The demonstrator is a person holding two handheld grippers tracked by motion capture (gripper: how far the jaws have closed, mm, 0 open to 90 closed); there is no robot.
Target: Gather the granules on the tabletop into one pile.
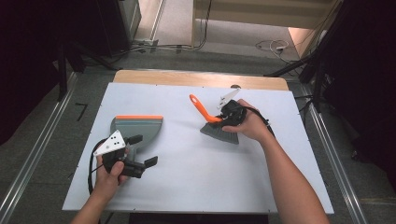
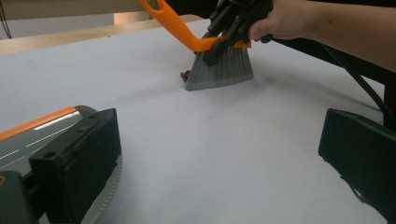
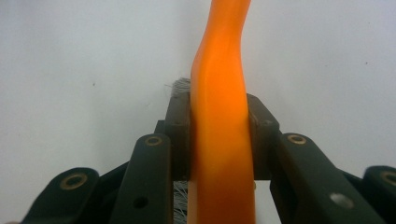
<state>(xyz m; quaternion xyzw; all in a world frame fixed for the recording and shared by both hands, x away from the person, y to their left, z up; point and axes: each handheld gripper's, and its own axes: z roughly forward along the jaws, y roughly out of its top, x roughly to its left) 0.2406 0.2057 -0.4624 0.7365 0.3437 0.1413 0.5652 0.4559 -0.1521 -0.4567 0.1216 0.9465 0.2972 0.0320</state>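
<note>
Right gripper [image 1: 227, 117] jaws clench the orange-handled grey brush [image 1: 219, 132] to sweep; left gripper [image 1: 140, 151], jaws released, steadies the grey plastic dustpan [image 1: 137, 128] on the desk [image 1: 196, 172].

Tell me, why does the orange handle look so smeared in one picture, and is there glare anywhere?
Right gripper view: the orange handle is very close, so soft. Left gripper view: a pale glare streak on the dustpan. High view: evenly lit table, dark corners.

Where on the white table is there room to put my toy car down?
The wide bare stretch between the dustpan and the brush is free, and so is the near edge of the table. It is crowded at the brush, where the right claw holds it above tiny crumbs.
</note>
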